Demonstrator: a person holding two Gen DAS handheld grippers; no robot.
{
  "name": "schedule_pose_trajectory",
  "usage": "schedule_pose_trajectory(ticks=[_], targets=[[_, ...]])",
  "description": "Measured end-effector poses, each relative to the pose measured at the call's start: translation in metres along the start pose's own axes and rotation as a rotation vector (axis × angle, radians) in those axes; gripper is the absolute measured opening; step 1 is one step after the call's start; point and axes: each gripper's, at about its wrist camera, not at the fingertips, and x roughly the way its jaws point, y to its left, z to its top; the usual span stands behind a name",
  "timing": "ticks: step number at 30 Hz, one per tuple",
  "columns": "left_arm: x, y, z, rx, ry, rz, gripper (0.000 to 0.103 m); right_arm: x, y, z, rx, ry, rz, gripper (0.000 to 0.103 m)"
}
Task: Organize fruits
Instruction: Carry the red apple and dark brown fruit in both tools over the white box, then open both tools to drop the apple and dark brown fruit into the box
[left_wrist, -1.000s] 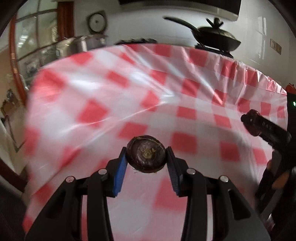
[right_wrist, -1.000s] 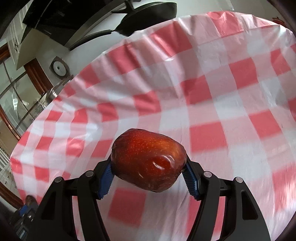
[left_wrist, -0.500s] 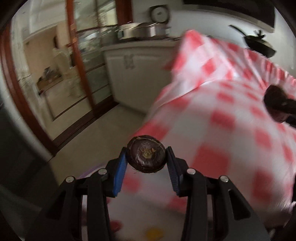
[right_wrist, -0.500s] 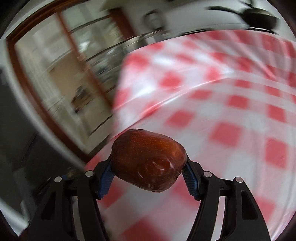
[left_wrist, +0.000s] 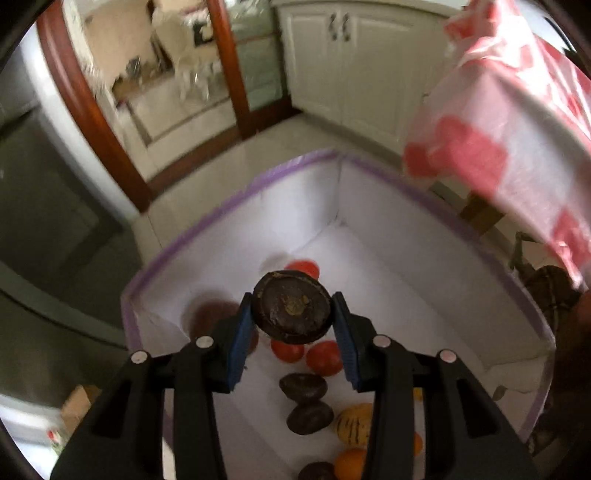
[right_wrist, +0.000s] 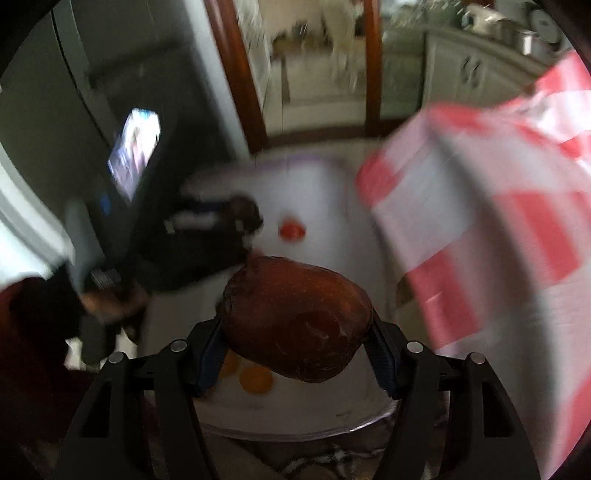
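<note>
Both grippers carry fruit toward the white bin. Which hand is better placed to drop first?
Left, probably. The left gripper, shut on a dark fruit, looks straight into the bin above the fruit inside. The right gripper holds its apple nearer the bin's edge.

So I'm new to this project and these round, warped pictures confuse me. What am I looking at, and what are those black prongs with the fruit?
No robot here: a person holds a pair of hand-held tongs in each hand, each with a wide-angle camera looking along its two fingers. In the left camera's picture, the left tongs are shut on a dark round fruit over a white bin with a purple rim. Inside lie red, dark and orange fruits and a striped yellow one. In the blurrier right camera's picture, the right tongs grip a red apple above the same bin. The red-checked tablecloth hangs alongside.
</note>
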Motion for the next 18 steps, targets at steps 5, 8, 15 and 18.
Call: schedule_pose_trajectory(ticks=[5, 8, 15, 18], targets=[[0.022, 0.005, -0.004, -0.056, 0.065, -0.020, 0.042, 0.052, 0.010, -0.004, -0.042, 0.132, -0.044, 0.065], [0.030, 0.004, -0.004, -0.095, 0.090, -0.028, 0.042, 0.072, 0.011, -0.002, -0.053, 0.175, -0.057, 0.065], [0.042, -0.005, -0.008, -0.127, 0.156, -0.082, 0.044, 0.100, 0.015, -0.001, -0.044, 0.242, -0.079, 0.065], [0.038, -0.010, -0.007, -0.111, 0.138, -0.068, 0.059, 0.104, 0.009, -0.004, -0.041, 0.263, -0.084, 0.066]])
